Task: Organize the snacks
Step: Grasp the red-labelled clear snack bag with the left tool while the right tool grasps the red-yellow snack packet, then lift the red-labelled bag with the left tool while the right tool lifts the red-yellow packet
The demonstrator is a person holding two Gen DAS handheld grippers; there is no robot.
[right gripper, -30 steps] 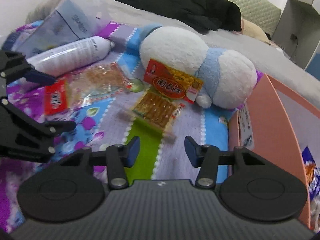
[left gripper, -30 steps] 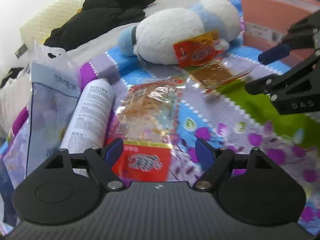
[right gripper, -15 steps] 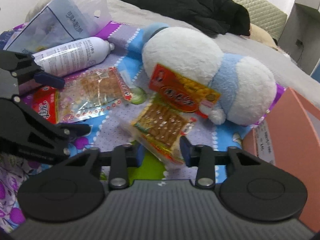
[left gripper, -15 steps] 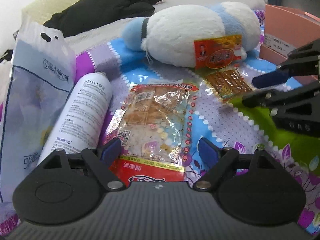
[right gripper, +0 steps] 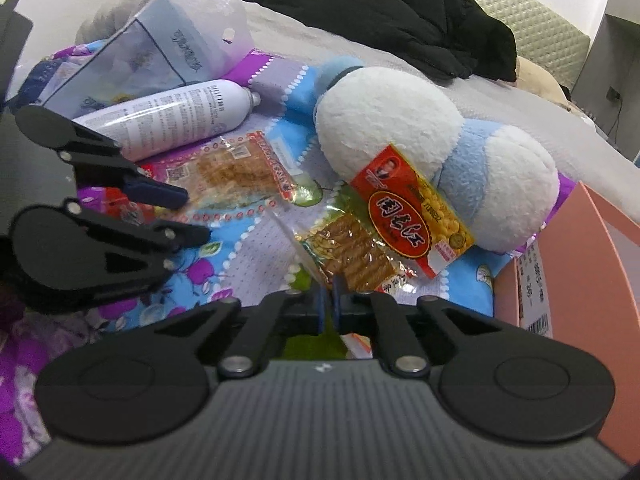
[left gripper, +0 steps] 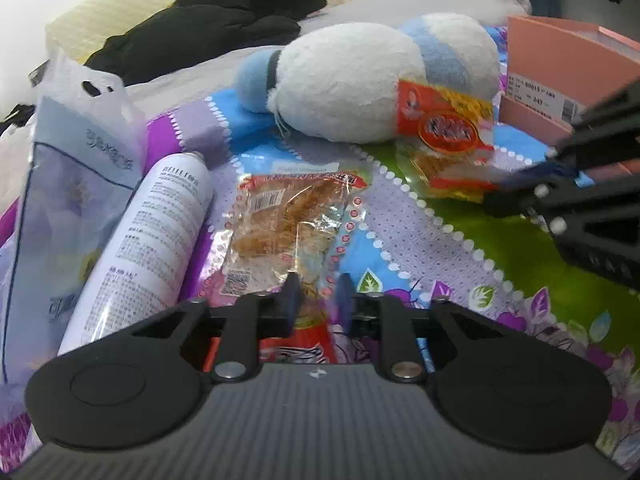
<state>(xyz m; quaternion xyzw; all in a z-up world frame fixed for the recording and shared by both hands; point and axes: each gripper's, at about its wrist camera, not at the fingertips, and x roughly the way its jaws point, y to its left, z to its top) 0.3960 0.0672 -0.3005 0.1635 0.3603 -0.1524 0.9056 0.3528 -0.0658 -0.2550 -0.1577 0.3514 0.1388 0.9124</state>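
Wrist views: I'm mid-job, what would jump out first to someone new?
The white-and-blue plush toy lies mid-bed, a red-and-yellow snack packet leaning on it. The right gripper pinches that packet's clear end; the left gripper is closing on a clear snack packet beside a white spray can.

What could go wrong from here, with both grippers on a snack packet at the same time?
1. The right gripper pinches only the thin edge of the orange-label packet; the film may slip or tear on lifting.
2. That packet leans on the plush toy, which could shift when it is pulled away.
3. The left gripper is closing on the crumpled end of the red-label packet beside the spray can; a lift might nudge the can.
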